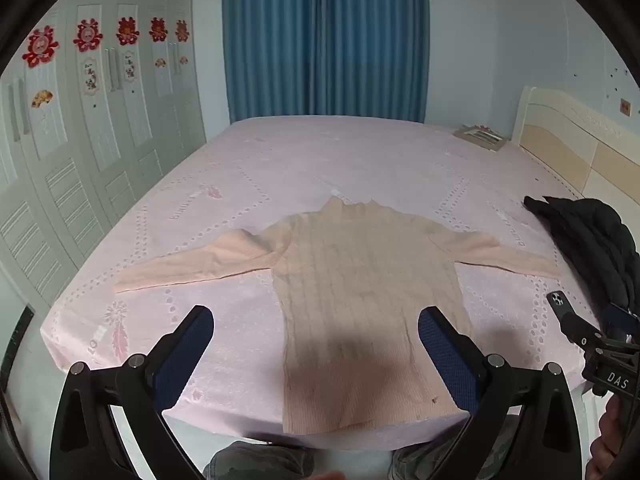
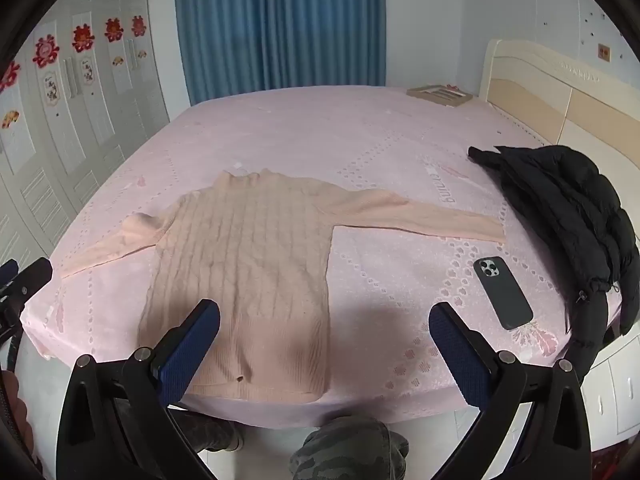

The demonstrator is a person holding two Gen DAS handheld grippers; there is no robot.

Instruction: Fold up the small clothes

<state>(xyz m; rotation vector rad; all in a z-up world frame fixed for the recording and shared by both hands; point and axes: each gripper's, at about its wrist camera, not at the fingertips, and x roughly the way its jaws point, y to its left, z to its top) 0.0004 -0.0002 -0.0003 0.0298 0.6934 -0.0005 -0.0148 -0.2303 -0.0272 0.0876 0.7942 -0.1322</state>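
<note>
since both the left gripper point(image 1: 316, 356) and right gripper point(image 2: 324, 354) are spread and empty, the sweater point(image 2: 244, 256) sleeves should be pinched at the cuffs and folded inward.

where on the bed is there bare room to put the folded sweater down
The widest bare stretch of the bed lies beyond the pink sweater's collar, toward the blue curtain. A smaller patch sits between the sweater's hem and the phone. The right edge is crowded: phone and black jacket.

Two bed-edge views, shared sweater point(image 1: 360, 300)
</note>
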